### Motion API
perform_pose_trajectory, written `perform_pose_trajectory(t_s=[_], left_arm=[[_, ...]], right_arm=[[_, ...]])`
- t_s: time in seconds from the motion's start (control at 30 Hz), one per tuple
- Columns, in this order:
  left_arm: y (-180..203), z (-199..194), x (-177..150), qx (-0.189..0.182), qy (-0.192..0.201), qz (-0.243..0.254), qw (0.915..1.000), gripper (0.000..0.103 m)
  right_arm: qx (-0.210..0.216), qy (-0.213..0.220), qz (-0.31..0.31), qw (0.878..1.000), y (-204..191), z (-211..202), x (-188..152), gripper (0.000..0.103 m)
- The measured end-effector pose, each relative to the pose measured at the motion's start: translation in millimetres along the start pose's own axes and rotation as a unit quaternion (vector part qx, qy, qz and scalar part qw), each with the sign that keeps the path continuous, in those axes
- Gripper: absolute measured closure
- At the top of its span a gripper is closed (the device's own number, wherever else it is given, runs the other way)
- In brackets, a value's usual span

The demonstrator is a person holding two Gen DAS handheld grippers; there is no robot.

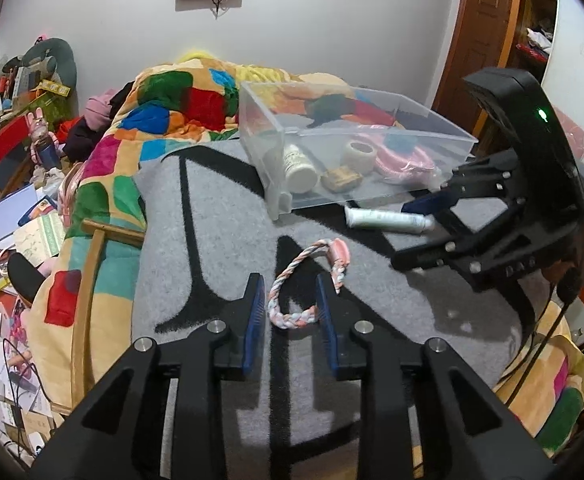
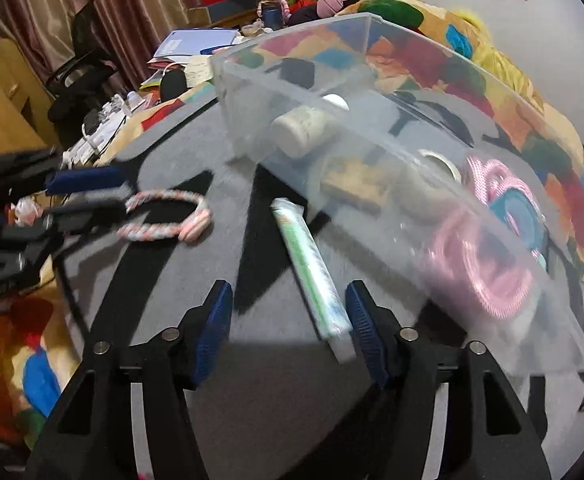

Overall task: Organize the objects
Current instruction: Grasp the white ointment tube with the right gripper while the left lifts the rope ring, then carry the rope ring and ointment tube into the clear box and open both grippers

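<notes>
On the grey blanket, two open grippers close in on the last loose items beside the clear bin.

Leftmost, the left gripper (image 1: 292, 304) has its jaws spread around the near end of the braided rope ring (image 1: 305, 280), not yet pinching it; the ring lies flat, its long axis running away from the fingers toward the pink clasp end. Further right, the white tube (image 2: 311, 272) lies just beside the front wall of the clear bin (image 1: 371, 136), its long axis roughly parallel to that wall. The right gripper (image 2: 290, 328), jaws wide, straddles the tube's capped end, which sits close to the right finger. Closing off-centre could push the tube sideways against the bin, or the soft rope could slip out of a shallow pinch.
</notes>
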State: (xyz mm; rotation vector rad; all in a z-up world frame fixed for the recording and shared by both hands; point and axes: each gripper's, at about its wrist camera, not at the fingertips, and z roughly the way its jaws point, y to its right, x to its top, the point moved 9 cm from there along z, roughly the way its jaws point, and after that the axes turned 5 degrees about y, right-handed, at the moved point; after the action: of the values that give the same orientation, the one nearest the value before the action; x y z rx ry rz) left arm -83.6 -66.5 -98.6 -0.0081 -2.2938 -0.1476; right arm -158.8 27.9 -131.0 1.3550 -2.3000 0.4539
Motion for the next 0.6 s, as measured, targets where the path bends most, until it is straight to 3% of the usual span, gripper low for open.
perform_pose_trajectory(t_s=[0.13,0.4,0.5,0.6], left_arm=[[11.3,10.8,2.2,-0.013,-0.014,0.006,0.9998,0.076],[34.3,43.8,1.6,-0.015,-0.048,0.027,0.9983,0.076],[36.4,50.8,5.3,0.000,-0.043,0.028,0.9987,0.077],[40.4,52.2,6.8,0.002,-0.040,0.027,0.9989,0.092]], right_arm=[[-0.019,0.016,0.010,1.000,-0.6,3.5,0.2,0.050],[-0.017,0.053,0.061,0.997,11.5,1.4,4.7,0.084],[-0.012,0.063,0.082,0.995,13.4,-4.4,-2.5,0.088],[-0.014,0.075,0.097,0.992,14.9,-12.9,-10.8,0.088]])
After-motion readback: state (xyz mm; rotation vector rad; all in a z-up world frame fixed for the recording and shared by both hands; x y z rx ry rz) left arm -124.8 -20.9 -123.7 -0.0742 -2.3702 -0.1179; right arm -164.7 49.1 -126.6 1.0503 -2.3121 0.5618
